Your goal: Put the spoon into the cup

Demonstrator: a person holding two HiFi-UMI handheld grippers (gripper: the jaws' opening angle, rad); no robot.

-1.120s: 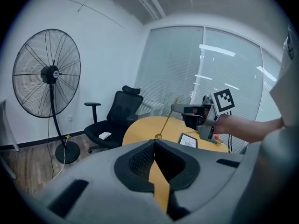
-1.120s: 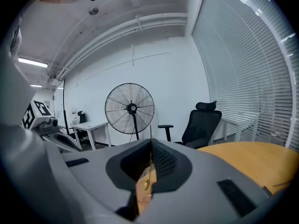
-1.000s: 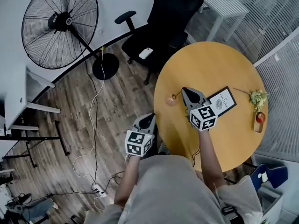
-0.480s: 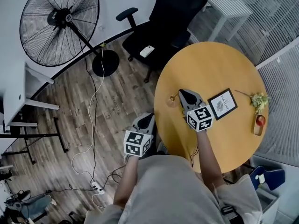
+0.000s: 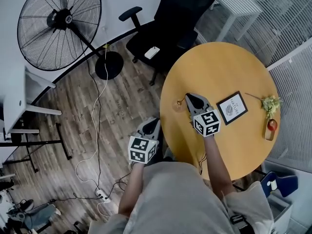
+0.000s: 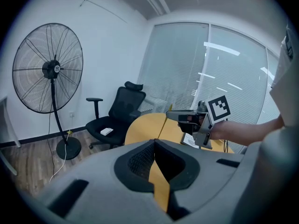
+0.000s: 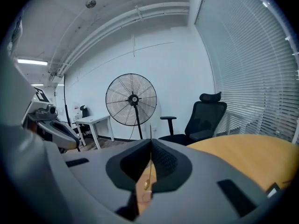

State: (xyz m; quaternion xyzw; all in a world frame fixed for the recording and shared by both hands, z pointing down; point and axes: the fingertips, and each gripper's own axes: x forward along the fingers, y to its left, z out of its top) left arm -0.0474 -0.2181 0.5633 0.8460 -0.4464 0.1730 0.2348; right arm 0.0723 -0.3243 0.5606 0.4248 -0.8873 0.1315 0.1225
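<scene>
While right tool (image 5: 188, 96) pinches spoon (image 7: 146, 185) over round table (image 5: 234, 150) (fan (image 5: 61, 19) nearby), left tool (image 5: 155, 122) is closed.

far half of the table (image 5: 219, 67) is wide open. near the right gripper (image 5: 190, 98) it's tighter: small cup (image 5: 179, 104) just left of it, framed card (image 5: 232, 107) just right. flower vase (image 5: 271, 125), i think, sits at the right rim. office chair (image 5: 170, 28) crowds the far-left edge.

Around you: a dark wood-plank floor (image 5: 131, 96), white walls (image 6: 107, 45), 1 large pedestal fan (image 5: 59, 23), 1 black office chair (image 5: 175, 23) beside the round yellow tabletop (image 5: 219, 67), a white desk (image 5: 13, 101) at left, and slatted blinds (image 7: 252, 55).
</scene>
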